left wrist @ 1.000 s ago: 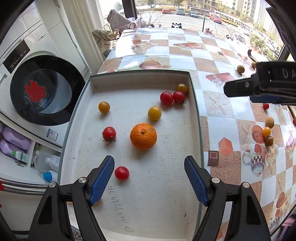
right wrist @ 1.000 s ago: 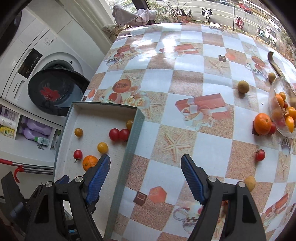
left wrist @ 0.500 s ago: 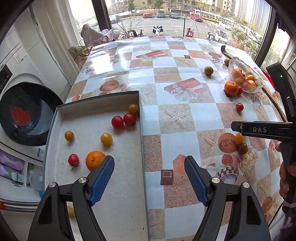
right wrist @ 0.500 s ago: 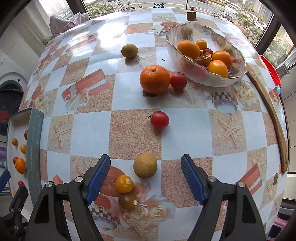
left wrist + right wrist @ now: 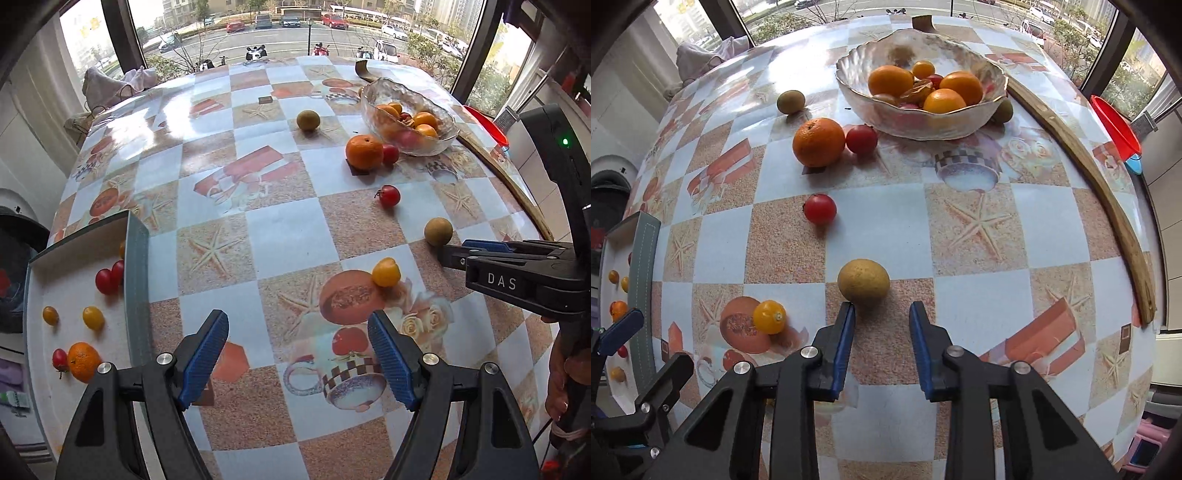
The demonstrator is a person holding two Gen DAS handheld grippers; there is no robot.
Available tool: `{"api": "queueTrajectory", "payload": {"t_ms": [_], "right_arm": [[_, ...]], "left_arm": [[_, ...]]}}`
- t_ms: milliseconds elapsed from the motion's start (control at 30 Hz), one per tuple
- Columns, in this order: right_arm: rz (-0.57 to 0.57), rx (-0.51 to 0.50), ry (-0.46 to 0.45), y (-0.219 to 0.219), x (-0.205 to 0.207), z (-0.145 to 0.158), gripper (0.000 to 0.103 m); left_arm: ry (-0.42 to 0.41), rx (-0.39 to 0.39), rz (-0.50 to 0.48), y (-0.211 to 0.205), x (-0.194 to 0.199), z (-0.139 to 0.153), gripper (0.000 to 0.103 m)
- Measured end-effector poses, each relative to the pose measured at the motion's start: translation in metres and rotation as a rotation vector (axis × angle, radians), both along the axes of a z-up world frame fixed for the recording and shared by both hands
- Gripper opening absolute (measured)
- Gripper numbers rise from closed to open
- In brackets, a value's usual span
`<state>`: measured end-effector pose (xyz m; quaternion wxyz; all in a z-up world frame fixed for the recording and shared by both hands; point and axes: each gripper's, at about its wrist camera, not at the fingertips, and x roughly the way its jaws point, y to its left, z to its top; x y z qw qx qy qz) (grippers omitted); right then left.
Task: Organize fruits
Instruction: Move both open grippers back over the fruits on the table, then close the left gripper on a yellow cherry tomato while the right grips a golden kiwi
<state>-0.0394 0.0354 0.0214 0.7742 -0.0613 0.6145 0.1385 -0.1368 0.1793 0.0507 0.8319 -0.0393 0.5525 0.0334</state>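
A brownish round fruit [image 5: 863,282] lies on the patterned table just ahead of my right gripper [image 5: 882,314], which is open and empty, narrower than before. It also shows in the left wrist view [image 5: 438,231]. A yellow tomato [image 5: 769,316] lies to its left. A red tomato [image 5: 820,209], an orange [image 5: 818,142] and another red tomato [image 5: 861,139] lie farther out. A glass bowl [image 5: 991,74] holds oranges. My left gripper [image 5: 297,345] is open and empty above the table. The grey tray [image 5: 136,258] at left holds several tomatoes and an orange [image 5: 84,361].
A green-brown fruit [image 5: 791,101] lies left of the bowl, another [image 5: 1003,110] at its right. A curved wooden strip [image 5: 1108,192] edges the table at right, with a red basin [image 5: 1115,127] beyond. A washing machine [image 5: 14,258] stands left of the tray.
My left gripper swung from over the tray to over the table. My right gripper moved right to the brownish fruit and narrowed its jaws.
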Motion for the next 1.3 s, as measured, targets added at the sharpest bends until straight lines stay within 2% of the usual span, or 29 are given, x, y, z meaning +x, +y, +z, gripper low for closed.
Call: {"api": "queueTrajectory", "payload": {"t_ms": [167, 367, 500, 533, 567, 667, 733, 833, 900, 967, 1000, 1033, 1200, 1300], "right_arm": [[-0.030, 0.005, -0.004, -0.025, -0.001, 0.001, 0.033], [-0.064, 0.099, 0.030, -0.043, 0.000, 0.005, 0.034], [-0.068, 0.133, 0.033, -0.052, -0.002, 0.008, 0.047], [-0.063, 0.143, 0.029, -0.053, -0.002, 0.009, 0.047], [-0.057, 0.153, 0.027, -0.052, -0.002, 0.011, 0.047], [-0.036, 0.185, 0.025, -0.045, 0.001, 0.013, 0.048], [-0.020, 0.202, 0.036, -0.032, 0.006, 0.011, 0.048], [0.011, 0.225, 0.052, -0.014, 0.013, 0.006, 0.047], [0.030, 0.226, 0.077, -0.005, 0.016, -0.001, 0.047], [0.038, 0.220, 0.070, 0.001, 0.017, -0.001, 0.046], [0.045, 0.213, 0.084, 0.004, 0.018, -0.003, 0.032], [0.039, 0.218, 0.084, 0.003, 0.018, -0.002, 0.030], [0.020, 0.227, 0.073, -0.004, 0.015, 0.006, 0.030], [0.024, 0.226, 0.072, -0.007, 0.012, 0.011, 0.031]], "left_arm": [[0.002, -0.016, -0.051, -0.024, 0.024, -0.008, 0.079], [0.027, -0.004, -0.070, -0.040, 0.045, -0.027, 0.079], [0.038, 0.005, -0.062, -0.043, 0.049, -0.033, 0.078], [0.040, 0.012, -0.062, -0.044, 0.049, -0.034, 0.070], [0.035, 0.021, -0.064, -0.045, 0.048, -0.033, 0.070], [0.027, 0.020, -0.070, -0.048, 0.047, -0.031, 0.057], [0.022, 0.007, -0.076, -0.048, 0.046, -0.029, 0.041], [0.016, -0.027, -0.088, -0.049, 0.045, -0.028, 0.026], [0.016, -0.034, -0.084, -0.050, 0.043, -0.027, 0.025], [0.015, -0.074, -0.069, -0.045, 0.040, -0.025, 0.021], [0.016, -0.095, -0.057, -0.042, 0.039, -0.025, 0.021], [0.018, -0.115, -0.045, -0.038, 0.039, -0.025, 0.021], [0.010, -0.190, 0.012, -0.017, 0.033, -0.020, 0.021], [-0.001, -0.197, 0.024, -0.009, 0.029, -0.014, 0.021]]}}
